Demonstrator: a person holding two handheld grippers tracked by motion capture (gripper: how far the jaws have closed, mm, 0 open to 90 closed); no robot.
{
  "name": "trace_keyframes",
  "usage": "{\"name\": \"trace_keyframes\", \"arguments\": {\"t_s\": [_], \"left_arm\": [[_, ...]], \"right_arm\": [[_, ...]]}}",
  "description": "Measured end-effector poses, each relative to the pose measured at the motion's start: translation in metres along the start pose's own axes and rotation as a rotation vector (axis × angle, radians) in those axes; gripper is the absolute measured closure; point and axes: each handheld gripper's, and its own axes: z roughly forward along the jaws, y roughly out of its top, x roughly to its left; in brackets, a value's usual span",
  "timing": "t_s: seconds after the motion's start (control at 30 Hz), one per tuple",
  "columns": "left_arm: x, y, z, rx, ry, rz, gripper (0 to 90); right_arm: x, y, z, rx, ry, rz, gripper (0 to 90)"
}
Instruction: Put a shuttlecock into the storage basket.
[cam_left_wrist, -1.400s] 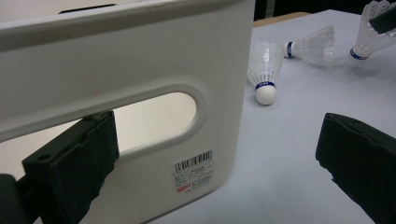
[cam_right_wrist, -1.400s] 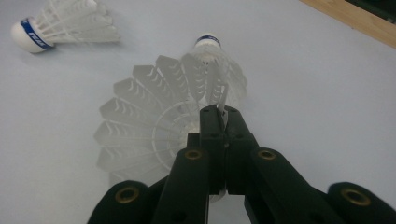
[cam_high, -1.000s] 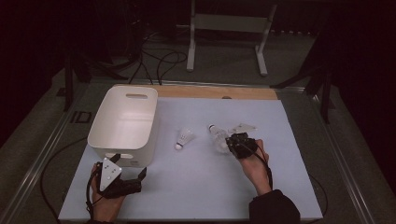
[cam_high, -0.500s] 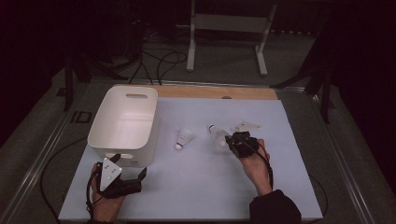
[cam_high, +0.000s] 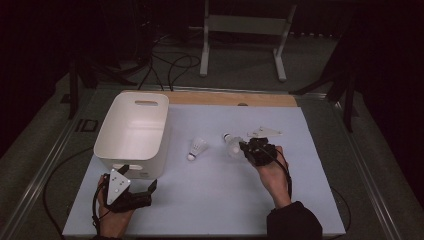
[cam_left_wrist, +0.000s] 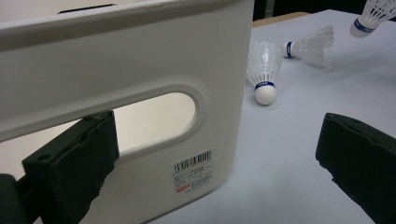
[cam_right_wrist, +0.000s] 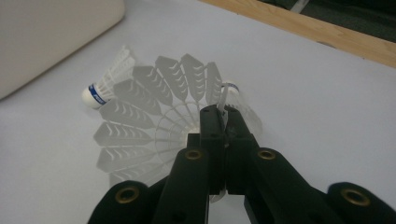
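Right gripper (cam_high: 244, 147): your jaws are pinched together on the feather skirt of a shuttlecock (cam_right_wrist: 154, 112); in the right gripper view one feather sits clamped between the black jaws, with the skirt fanned open toward the camera.
Held shuttlecock: in the high view it (cam_high: 233, 146) sits at the tip of your right gripper, right of the table's middle; whether it rests on the surface or is lifted off it cannot be told.
Second shuttlecock (cam_high: 198, 148): it lies on the white table (cam_high: 215, 200) between the bin and your right gripper, apart from both, cork end toward you.
Third shuttlecock (cam_high: 228, 137): it lies just beyond the held one, close to it; in the right gripper view its blue-banded cork (cam_right_wrist: 230, 89) peeks out behind the held skirt.
Left gripper (cam_high: 142, 192): your jaws stand wide apart with nothing between the pads, near the table's front left corner.
White bin (cam_high: 132, 135): it stands just ahead of your left gripper; in the left gripper view its handle slot (cam_left_wrist: 154, 114) and barcode label (cam_left_wrist: 194, 172) face you, and the left jaw overlaps the bin's wall.
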Motion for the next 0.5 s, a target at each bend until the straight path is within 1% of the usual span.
{"name": "trace_keyframes", "arguments": {"t_s": [0.17, 0.5], "left_arm": [[0.000, 0.000, 0.000, -0.001, -0.002, 0.000, 0.0], [0.000, 0.000, 0.000, 0.004, -0.003, 0.002, 0.0]], "right_arm": [[0.002, 0.003, -0.002, -0.010, 0.010, 0.006, 89.2], [0.007, 0.011, -0.005, -0.026, 0.025, -0.001, 89.2]]}}
